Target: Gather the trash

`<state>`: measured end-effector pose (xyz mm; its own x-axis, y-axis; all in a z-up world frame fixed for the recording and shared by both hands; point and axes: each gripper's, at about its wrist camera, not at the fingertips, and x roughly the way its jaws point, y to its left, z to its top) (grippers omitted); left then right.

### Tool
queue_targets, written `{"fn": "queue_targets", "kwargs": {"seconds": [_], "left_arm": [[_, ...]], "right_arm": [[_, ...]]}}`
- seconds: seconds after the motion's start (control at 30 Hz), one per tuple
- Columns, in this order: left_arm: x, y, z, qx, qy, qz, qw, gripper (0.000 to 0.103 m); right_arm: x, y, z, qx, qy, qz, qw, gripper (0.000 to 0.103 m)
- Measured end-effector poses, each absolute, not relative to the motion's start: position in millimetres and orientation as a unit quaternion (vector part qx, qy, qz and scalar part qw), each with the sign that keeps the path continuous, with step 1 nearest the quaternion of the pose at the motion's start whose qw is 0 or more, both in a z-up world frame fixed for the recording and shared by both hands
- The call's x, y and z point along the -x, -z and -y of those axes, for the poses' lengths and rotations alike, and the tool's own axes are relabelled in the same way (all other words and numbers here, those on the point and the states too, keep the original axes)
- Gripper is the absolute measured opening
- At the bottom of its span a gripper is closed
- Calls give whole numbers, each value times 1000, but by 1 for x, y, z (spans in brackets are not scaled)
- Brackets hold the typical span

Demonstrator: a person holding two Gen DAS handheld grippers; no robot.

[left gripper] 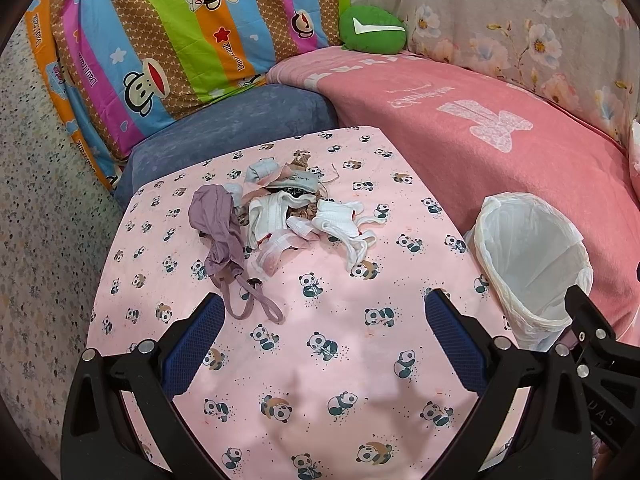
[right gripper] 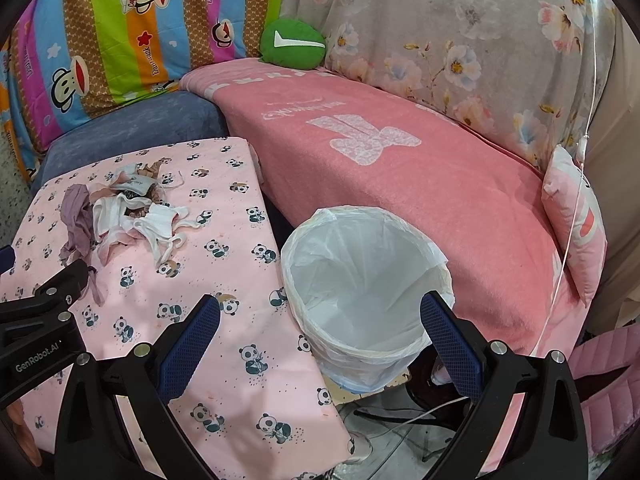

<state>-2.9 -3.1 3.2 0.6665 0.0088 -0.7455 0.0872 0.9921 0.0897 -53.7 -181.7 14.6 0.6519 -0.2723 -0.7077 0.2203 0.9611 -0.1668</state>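
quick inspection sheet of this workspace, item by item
surface: panda-print cloth covers the table, mostly bare near the grippers
job's things: pile of scraps at the far side; lined bin stands off the table's right edge, looks empty
clutter: nothing seen beyond the pile
grippers: left gripper and right gripper both have jaws apart, holding nothing
cables: thin white cord hangs over the small pillow; wires on the floor below the bin
surroundings: pink blanket, green cushion, striped cartoon cover
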Motion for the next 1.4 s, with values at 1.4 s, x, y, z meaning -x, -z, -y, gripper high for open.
{"fn": "queue_targets", "kwargs": {"seconds": [1.4], "left_arm": [[2, -5, 3, -60, 22, -405, 912, 95]], "right_arm": [[56, -21, 186, 32, 142, -391, 909, 98]]}}
